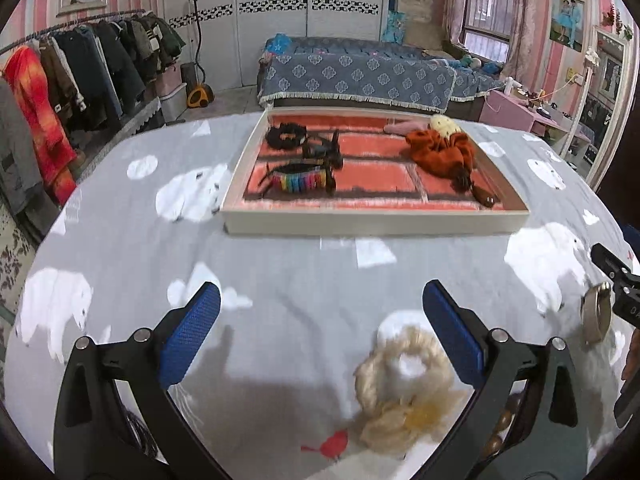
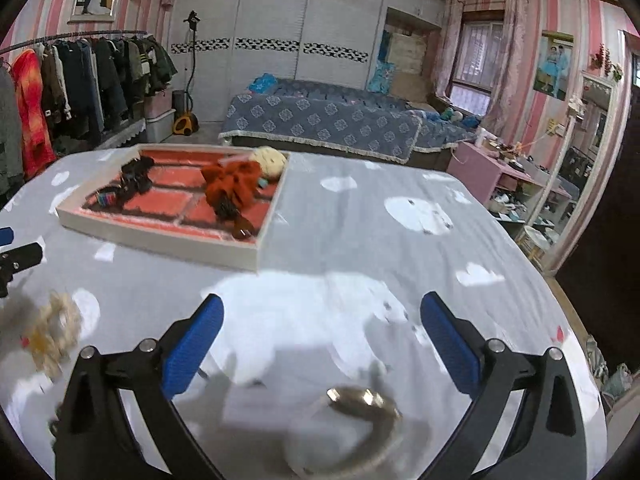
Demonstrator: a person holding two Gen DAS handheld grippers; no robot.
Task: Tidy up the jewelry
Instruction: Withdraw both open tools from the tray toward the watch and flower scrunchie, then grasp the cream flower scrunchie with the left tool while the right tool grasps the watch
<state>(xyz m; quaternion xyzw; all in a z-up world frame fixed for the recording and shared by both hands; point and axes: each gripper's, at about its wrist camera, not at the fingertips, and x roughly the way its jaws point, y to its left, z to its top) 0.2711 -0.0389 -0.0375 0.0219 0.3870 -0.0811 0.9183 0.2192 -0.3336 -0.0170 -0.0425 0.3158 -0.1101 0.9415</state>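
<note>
Ribbed blue pads line both claws, each spread wide and empty. Left gripper (image 1: pixel 320 332) hovers over a fluffy cream scrunchie (image 1: pixel 404 384) at its five o'clock; right gripper (image 2: pixel 320 344) over a blurred silvery metal bangle (image 2: pixel 360 420) at six. Beyond, at twelve on the bear-print cloth (image 1: pixel 300 272), the shallow white tray (image 1: pixel 376 224) holds a black scrunchie (image 1: pixel 286 136), rainbow beaded bracelet (image 1: pixel 300 180) and rust scrunchie (image 1: pixel 440 150).

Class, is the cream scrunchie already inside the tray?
No, the cream scrunchie lies on the tablecloth, outside the tray.
</note>
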